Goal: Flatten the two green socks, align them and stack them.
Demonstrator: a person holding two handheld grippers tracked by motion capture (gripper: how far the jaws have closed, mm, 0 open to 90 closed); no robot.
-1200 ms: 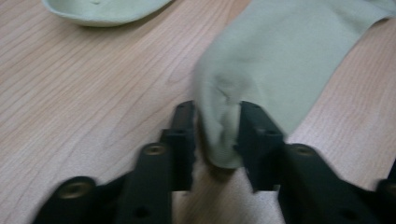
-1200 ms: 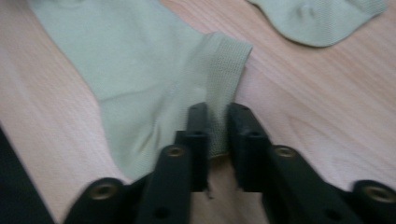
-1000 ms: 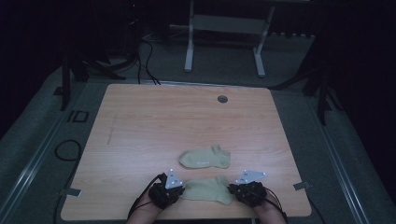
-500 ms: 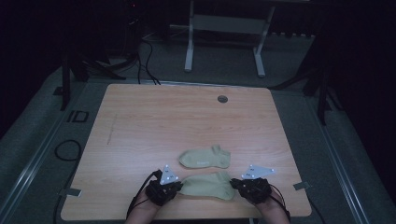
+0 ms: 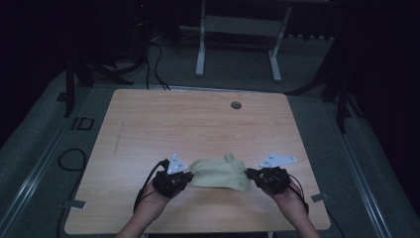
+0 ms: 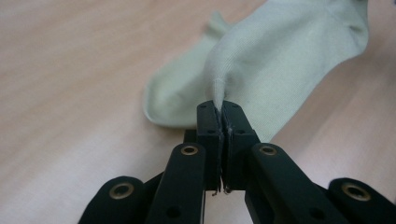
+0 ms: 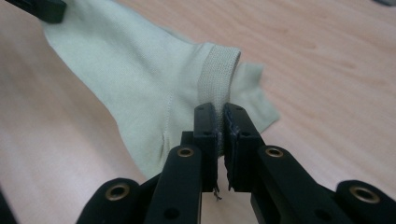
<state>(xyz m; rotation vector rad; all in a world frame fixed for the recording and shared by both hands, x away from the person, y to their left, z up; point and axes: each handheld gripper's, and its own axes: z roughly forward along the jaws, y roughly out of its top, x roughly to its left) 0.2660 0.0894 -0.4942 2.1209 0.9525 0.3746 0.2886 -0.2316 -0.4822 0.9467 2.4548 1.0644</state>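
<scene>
Currently: upper sock carried over lower sock.
Left tool clamps the upper sock at its toe, right tool at its cuff; it hangs above the lower sock on the desk. Remaining: align, lower, release.

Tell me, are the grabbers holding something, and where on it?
Yes. Both hold the upper pale green sock: the left hand-held gripper pinches its toe end, the right hand-held gripper its ribbed cuff. It is carried above a second sock.
</scene>
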